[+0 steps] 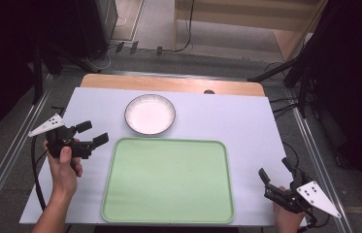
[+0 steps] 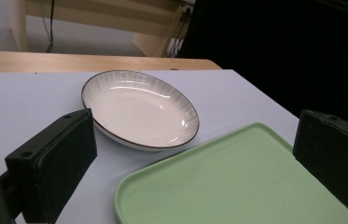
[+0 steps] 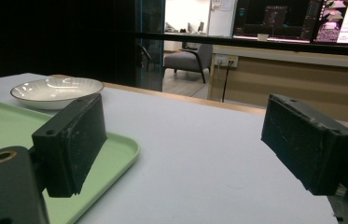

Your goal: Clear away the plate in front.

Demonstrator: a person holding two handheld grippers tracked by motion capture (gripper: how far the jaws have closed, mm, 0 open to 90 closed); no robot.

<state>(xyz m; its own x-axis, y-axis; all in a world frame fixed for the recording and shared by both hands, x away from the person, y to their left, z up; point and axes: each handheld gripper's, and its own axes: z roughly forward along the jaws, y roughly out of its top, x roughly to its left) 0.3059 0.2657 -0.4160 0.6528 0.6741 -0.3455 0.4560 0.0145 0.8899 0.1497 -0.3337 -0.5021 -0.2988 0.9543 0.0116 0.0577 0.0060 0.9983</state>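
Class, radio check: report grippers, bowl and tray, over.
Left gripper open, empty, left of the tray. Right gripper open, empty, at the table's near right corner. White bowl empty, just beyond the green tray, also empty. Nothing in the way.

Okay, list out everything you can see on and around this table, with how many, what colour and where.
tray: one, pale green, empty, near middle of the table.
bowl: one, white with a dark rim, empty, just beyond the tray's far left corner.
table cover: one, pale lilac, over the wooden table.
left gripper: one, black, jaws open, held left of the tray.
right gripper: one, black, jaws open, held at the table's near right corner.
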